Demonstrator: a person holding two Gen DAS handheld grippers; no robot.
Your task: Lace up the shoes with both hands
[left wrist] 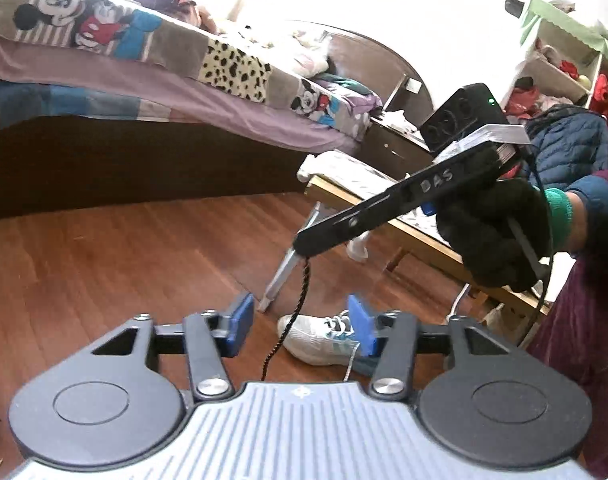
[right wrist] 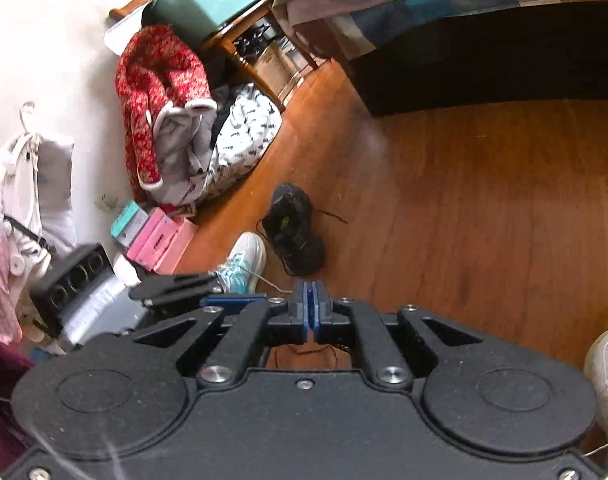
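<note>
My left gripper (left wrist: 302, 324) is open above the wooden floor, its blue pads wide apart. A black lace (left wrist: 300, 300) hangs down through the gap between them, touching neither pad. A black-gloved hand (left wrist: 491, 232) holds my right gripper (left wrist: 300, 247), which is shut on the top end of that lace. In the right wrist view, my right gripper (right wrist: 311, 306) has its pads pressed together, and the black lace (right wrist: 304, 350) loops beneath them. A black shoe (right wrist: 296, 232) lies on the floor ahead. Beside it is a white shoe (right wrist: 244, 260) with teal trim (left wrist: 315, 340).
A bed (left wrist: 144, 80) with a cartoon-print cover runs along the left. A folding table (left wrist: 383, 196) stands on the right, its metal leg (left wrist: 280, 276) near the white shoe. Clothes (right wrist: 176, 120) and pink boxes (right wrist: 160, 240) lie by the wall. Another white shoe (right wrist: 607, 380) sits at the right edge.
</note>
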